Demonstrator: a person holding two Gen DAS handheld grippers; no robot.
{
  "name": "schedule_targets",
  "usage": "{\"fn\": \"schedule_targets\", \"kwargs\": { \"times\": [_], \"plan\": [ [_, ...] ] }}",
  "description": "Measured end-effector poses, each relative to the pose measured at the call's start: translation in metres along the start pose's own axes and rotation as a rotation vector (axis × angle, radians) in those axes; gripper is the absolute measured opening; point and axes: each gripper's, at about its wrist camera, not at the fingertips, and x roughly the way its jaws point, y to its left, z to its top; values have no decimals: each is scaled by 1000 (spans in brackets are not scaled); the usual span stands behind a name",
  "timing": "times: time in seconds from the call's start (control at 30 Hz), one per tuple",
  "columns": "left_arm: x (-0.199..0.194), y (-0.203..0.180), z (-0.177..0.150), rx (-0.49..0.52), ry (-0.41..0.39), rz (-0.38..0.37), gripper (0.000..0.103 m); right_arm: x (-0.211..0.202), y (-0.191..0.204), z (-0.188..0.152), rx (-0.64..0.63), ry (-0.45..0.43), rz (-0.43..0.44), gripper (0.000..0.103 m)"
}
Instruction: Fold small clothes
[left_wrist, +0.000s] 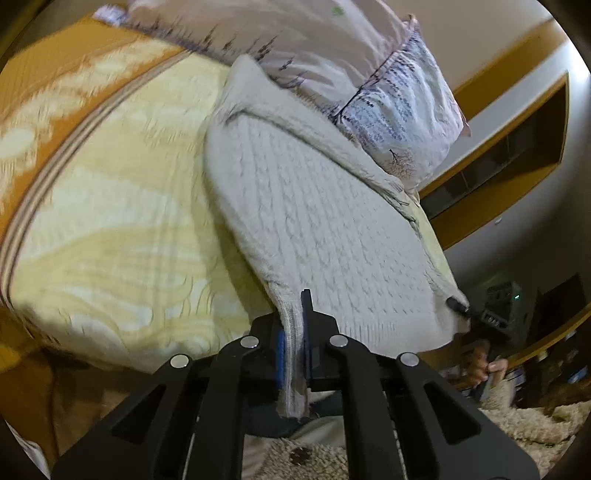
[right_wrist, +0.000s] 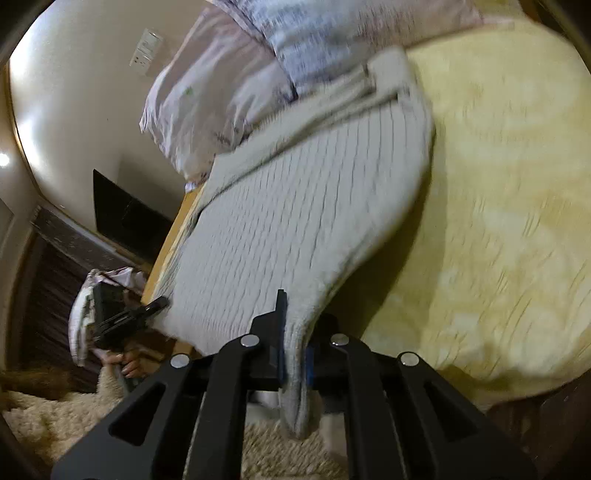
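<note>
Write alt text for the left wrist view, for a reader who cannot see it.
The left tongs are shut on the ribbed hem of a grey cable-knit sweater spread over a yellow bedspread. Patterned pillows lie behind it, and the right tongs pinch its far hem corner.
</note>
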Motion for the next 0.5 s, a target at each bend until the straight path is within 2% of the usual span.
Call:
{"fn": "schedule_targets", "kwargs": {
  "times": [0.23,0.33,0.5],
  "plan": [
    [-10,-19,38,121,-118,106,6,-29,30,30,-171,-250,-145,7],
    [-11,-27,60,161,-179,153,6,-29,40,45,-227,-317,-198,7],
    [-7,-35,103,177,-254,186,5,-20,50,75,-279,-382,-247,7]
  ]
}}
